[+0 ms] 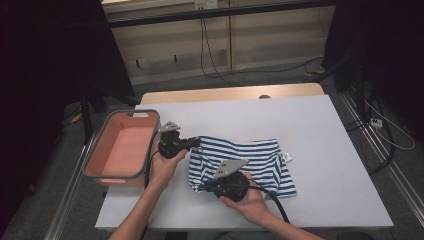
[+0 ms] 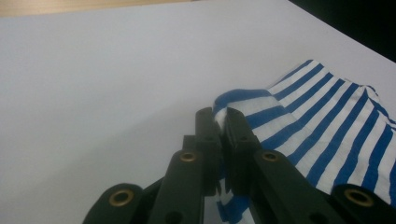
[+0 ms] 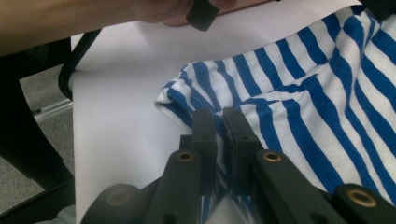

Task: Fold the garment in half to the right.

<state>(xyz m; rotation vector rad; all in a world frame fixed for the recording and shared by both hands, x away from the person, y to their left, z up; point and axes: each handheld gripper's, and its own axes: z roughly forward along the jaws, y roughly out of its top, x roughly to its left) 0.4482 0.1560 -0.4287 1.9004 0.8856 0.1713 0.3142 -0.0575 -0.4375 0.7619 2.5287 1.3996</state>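
Pink bin (image 1: 121, 148) with grey rim at the white table's (image 1: 320, 150) left edge.

Count, per kind:

- Striped garment (image 1: 245, 160): 1, blue/white, w/ 1 small white tag (image 1: 287, 157) at its right edge.
- Bin (image 1: 121, 175): 1, pink inside, grey rim.
- Surface (image 1: 320, 150): 1, white top.
- Grippers: 2, left gripper (image 1: 196, 142) & right gripper (image 1: 204, 188).
- Fingers: 2 per gripper, 4 total; each pair clamped on a fold of the garment.
- Grey 3-cornered plates: 2, 1 per gripper.
- Hands: 2; forearms: 2.
- Cables on the floor beyond the surface: several, exact no. can't tell.
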